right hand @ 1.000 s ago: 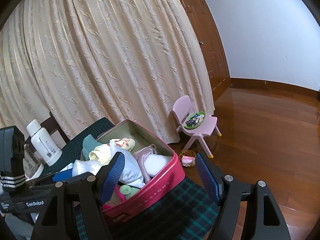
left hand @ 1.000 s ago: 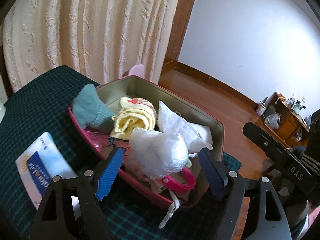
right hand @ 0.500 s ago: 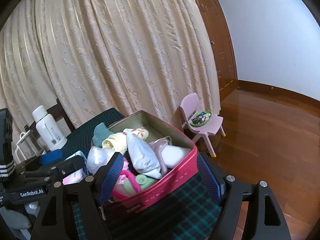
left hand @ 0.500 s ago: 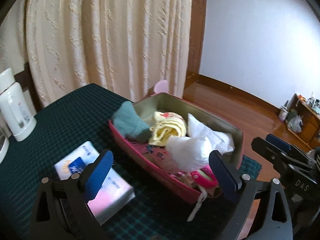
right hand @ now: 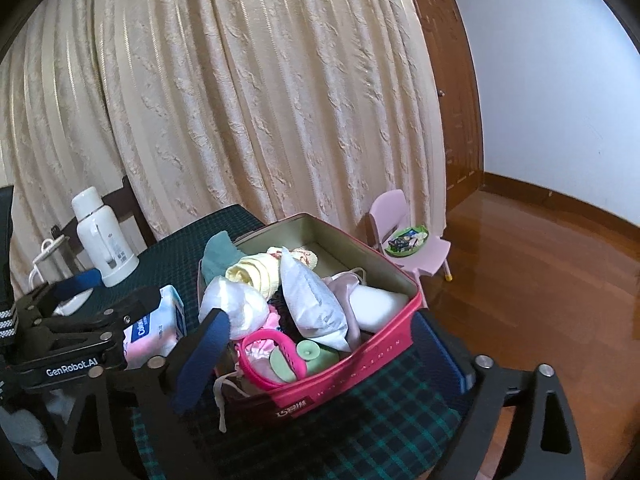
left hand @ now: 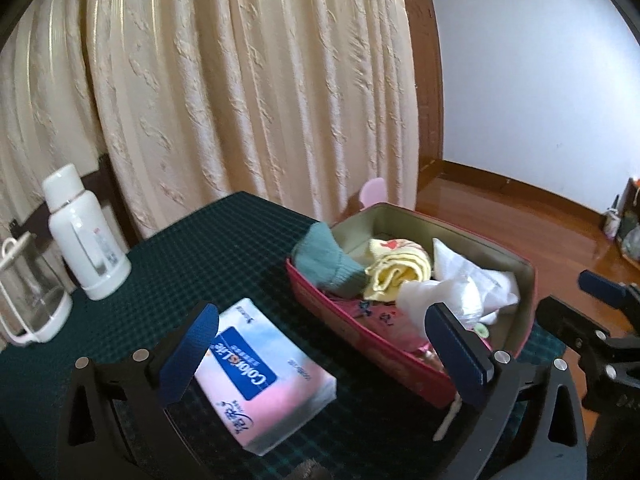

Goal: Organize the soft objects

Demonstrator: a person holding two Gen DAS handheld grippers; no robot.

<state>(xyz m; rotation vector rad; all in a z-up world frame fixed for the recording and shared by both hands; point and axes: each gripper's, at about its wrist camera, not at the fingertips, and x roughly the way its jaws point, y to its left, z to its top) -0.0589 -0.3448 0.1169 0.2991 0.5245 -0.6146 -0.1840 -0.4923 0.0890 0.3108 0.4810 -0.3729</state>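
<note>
A red box [left hand: 384, 350] [right hand: 360, 360] on the dark green checked table holds soft things: a teal sock [left hand: 328, 262], a yellow cloth [left hand: 400, 272], white plastic bags [right hand: 236, 306] and a white pouch [right hand: 312, 300]. A pink and blue tissue pack [left hand: 264, 372] lies left of the box. My left gripper [left hand: 320, 356] is open and empty above the pack and the box's near wall. My right gripper [right hand: 328, 356] is open and empty in front of the box's near end.
A white thermos [left hand: 84, 240] and a glass jug [left hand: 24, 300] stand at the table's left. A pink child's chair [right hand: 408, 236] with a green bowl stands on the wooden floor beyond the table. Cream curtains hang behind.
My left gripper has pulled back and swung left, away from the white bag in the box; the tissue pack now lies between its fingers. My right gripper has drawn slightly closer to the box.
</note>
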